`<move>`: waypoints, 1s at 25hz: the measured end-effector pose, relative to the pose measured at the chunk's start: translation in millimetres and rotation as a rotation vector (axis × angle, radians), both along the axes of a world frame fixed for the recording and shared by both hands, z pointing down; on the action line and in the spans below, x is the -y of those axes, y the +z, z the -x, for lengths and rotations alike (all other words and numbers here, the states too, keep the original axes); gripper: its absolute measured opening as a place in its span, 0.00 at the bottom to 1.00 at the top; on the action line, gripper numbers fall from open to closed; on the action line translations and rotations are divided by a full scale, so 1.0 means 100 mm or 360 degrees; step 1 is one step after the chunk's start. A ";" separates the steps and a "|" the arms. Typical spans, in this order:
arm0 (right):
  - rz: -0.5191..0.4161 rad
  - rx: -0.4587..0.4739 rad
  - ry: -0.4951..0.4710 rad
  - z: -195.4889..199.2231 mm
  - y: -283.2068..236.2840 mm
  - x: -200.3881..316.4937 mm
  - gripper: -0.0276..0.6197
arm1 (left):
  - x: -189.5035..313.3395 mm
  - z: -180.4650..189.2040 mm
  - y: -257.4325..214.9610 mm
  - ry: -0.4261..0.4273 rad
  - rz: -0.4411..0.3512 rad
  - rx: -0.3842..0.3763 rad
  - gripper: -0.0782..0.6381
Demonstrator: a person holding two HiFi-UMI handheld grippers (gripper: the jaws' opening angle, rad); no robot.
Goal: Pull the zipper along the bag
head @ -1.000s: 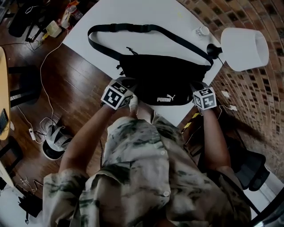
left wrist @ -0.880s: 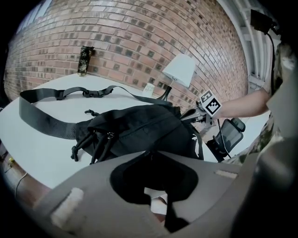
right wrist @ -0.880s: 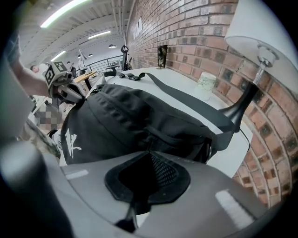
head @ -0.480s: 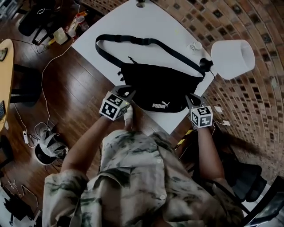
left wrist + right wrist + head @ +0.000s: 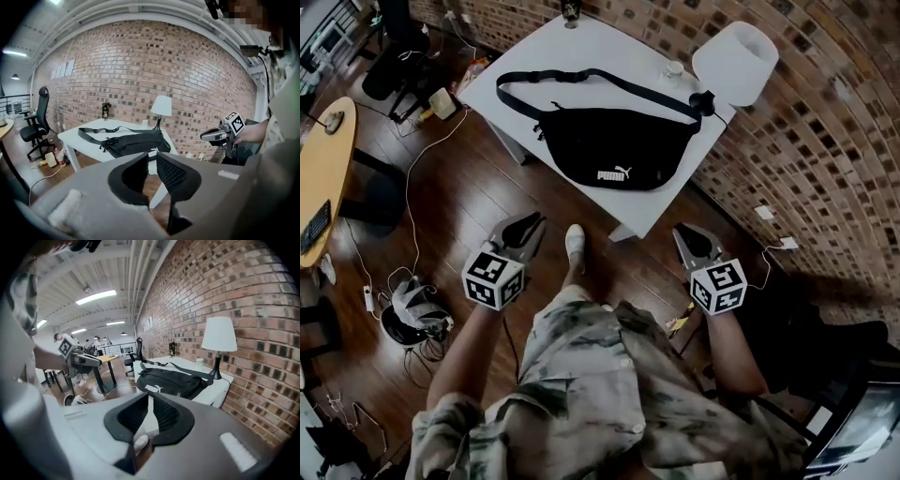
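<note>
A black waist bag with a white logo lies on the white table, its strap looped behind it. The bag also shows in the left gripper view and in the right gripper view. Its zipper is too small to make out. My left gripper hangs over the wooden floor, well short of the table, jaws together and empty. My right gripper is likewise back from the table near its right corner, shut on nothing.
A white lamp stands at the table's right end against the brick wall, with a small cup beside it. Cables and a pair of shoes lie on the floor at left. A round wooden table is further left.
Both grippers have drawn back from the bag's near edge and now hang over the floor. The view has pulled away from the table.
</note>
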State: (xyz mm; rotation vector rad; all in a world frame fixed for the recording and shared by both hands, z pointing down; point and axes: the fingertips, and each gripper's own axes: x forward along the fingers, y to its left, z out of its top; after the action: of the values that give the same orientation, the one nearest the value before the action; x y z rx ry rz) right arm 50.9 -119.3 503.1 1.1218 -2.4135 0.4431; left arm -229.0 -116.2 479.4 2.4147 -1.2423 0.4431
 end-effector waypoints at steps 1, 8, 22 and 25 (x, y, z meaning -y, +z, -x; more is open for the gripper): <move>-0.0025 0.0029 -0.0024 0.01 -0.07 -0.21 0.10 | -0.25 -0.03 -0.09 -0.0020 -0.0011 -0.0001 0.19; -0.0119 0.0105 -0.0161 0.16 -0.48 -1.50 0.10 | -1.73 -0.18 -0.61 0.0036 0.0003 -0.0029 0.18; -0.0167 0.0119 0.0049 0.89 -0.90 -3.54 0.07 | -3.35 0.02 -0.92 0.0447 -0.0063 -0.0246 0.18; -0.0199 0.0142 0.0049 1.17 -1.05 -3.86 0.07 | -3.64 0.23 -0.82 0.0449 -0.0021 -0.0276 0.18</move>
State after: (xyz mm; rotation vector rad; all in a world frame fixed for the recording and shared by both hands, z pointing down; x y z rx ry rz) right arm -65.7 266.7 398.1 1.2174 -2.5350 0.3632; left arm -251.9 248.1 397.6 2.5874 -0.8388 0.2956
